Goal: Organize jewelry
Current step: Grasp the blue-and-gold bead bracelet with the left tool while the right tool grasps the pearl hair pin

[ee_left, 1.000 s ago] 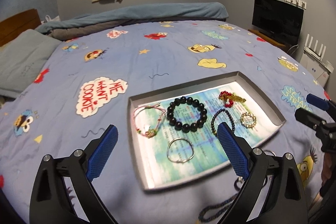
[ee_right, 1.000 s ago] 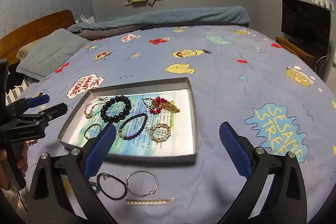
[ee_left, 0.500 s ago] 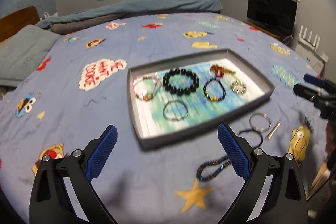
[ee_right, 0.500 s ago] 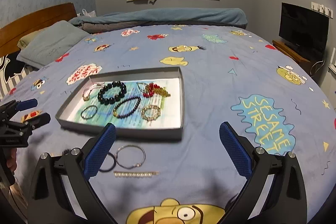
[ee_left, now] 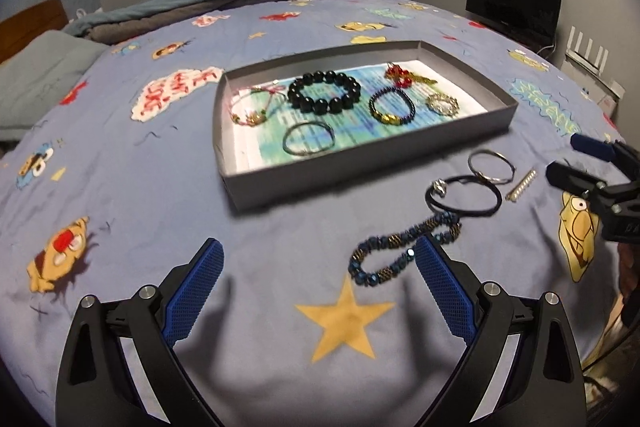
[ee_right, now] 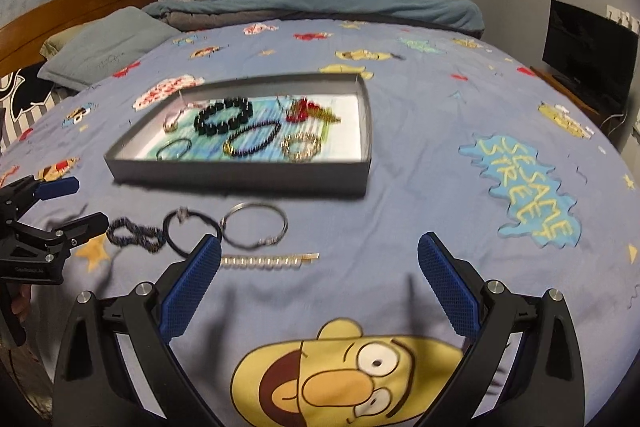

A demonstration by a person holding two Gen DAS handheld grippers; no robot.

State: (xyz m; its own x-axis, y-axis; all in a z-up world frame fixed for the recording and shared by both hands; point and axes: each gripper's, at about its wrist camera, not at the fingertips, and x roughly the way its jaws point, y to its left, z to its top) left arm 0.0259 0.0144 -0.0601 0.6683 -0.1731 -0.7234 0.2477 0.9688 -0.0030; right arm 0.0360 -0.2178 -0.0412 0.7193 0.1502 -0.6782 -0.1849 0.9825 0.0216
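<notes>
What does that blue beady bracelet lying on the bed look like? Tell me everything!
The blue beaded bracelet is a loop of small dark blue beads mixed with brownish-gold ones; some look shiny like glass. It lies flat on the blue cartoon bedsheet, squashed into a long, slightly twisted oval. It sits outside the grey tray, just above a yellow star print, next to a black cord bracelet. No gripper touches it.

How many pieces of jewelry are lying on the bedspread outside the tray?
4: blue beaded bracelet, black cord bracelet, silver wire bangle, pearl hair clip, all before the grey tray.
</notes>
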